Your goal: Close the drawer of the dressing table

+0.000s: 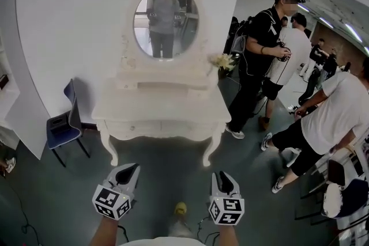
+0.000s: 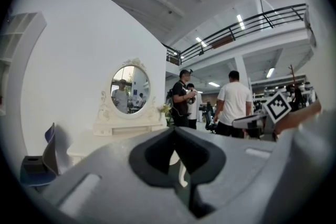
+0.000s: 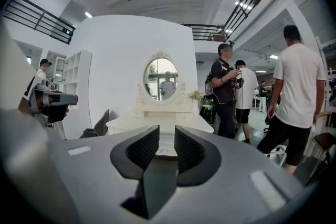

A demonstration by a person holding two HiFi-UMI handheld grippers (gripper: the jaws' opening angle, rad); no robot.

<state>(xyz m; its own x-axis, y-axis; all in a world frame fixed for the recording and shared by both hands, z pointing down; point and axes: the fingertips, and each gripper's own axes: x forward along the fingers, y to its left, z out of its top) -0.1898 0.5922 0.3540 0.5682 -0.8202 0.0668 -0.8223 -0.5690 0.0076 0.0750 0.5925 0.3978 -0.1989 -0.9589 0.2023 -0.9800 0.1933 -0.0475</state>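
The white dressing table stands against the white wall ahead, with an oval mirror on top. Its drawer front runs under the tabletop; I cannot tell how far it stands out. Both grippers hang low in the head view, well short of the table. My left gripper has its jaw tips touching and holds nothing; in the left gripper view the left gripper points at the table. My right gripper shows a narrow gap between its pads, empty, with the table beyond.
A blue chair stands left of the table. A vase of flowers sits at the table's right end. Several people stand and crouch at the right. A white shelf unit is at the far left.
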